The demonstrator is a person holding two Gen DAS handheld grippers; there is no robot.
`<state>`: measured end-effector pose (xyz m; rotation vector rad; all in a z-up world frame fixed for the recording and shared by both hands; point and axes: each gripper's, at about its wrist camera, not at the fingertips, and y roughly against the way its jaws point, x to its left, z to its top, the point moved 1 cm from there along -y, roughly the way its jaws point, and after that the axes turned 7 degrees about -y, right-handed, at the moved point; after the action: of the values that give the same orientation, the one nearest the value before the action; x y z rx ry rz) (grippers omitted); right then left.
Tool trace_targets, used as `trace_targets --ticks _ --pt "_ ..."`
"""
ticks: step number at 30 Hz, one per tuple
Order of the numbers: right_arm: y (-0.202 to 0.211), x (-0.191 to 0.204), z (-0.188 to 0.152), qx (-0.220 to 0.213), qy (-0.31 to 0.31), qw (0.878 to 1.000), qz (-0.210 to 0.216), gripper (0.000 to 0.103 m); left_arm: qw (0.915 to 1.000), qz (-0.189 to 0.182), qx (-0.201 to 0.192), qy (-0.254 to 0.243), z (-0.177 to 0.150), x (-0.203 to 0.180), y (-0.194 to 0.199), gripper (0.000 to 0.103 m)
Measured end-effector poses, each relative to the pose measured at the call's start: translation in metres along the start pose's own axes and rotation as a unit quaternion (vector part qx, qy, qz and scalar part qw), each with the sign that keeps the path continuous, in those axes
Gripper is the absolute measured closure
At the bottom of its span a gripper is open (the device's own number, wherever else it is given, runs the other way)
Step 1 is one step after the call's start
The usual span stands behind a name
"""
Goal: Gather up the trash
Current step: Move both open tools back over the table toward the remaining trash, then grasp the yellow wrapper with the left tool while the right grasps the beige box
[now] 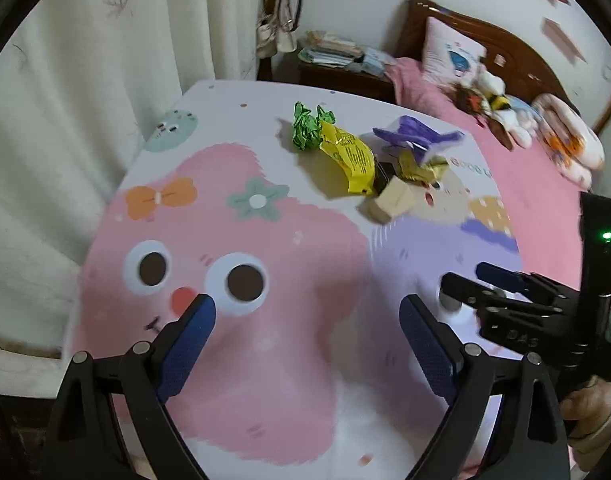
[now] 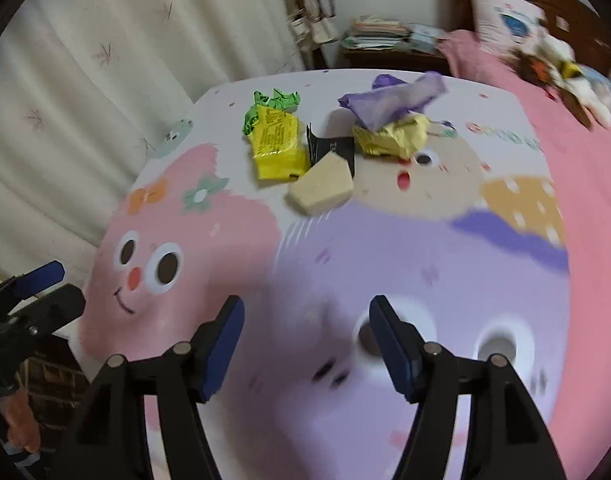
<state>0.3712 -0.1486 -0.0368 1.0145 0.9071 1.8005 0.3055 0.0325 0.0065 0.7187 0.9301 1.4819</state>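
A small heap of trash is shown on a cartoon-printed table (image 2: 385,264), lying toward twelve o'clock in both wrist views. The heap comprises a crumpled green wrapper (image 2: 273,106), a yellow packet (image 2: 279,146), a beige block (image 2: 323,188), a black scrap (image 2: 331,148), a crumpled yellow foil (image 2: 393,138) and a purple wrapper (image 2: 393,96), all touching or overlapping. Nothing appears to have been collected; every piece is still to be picked up, and no bin or bag is visible. The right gripper (image 2: 305,324) is held wide, with nothing between its jaws, well short of the heap. The left gripper (image 1: 307,320) is likewise wide and empty, the heap lying at about one o'clock from it. A bed (image 1: 545,184) with a pillow (image 1: 451,54) is seen beyond the table at two o'clock.
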Motion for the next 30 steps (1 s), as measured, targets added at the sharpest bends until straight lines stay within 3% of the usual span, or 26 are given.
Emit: trace_targets --ticks 9,14,25,30 --pt "-0.062 0.0 0.06 -0.011 0.104 0.995 0.007 0.036 0.9988 0.021 0.023 0.036 0.031 -0.004 -0.045 0.011" --pt "-0.084 0.005 0.071 -0.015 0.17 0.985 -0.014 0.036 0.9978 0.027 0.025 0.055 0.045 0.0 -0.06 0.011" --pt "-0.102 0.007 0.073 -0.001 0.211 0.977 0.01 0.039 0.9966 0.013 0.026 0.077 0.083 -0.002 -0.086 0.011" --pt "-0.093 -0.008 0.075 0.002 0.174 0.984 0.033 0.039 0.9966 0.001 0.035 0.074 0.103 -0.01 -0.108 0.011"
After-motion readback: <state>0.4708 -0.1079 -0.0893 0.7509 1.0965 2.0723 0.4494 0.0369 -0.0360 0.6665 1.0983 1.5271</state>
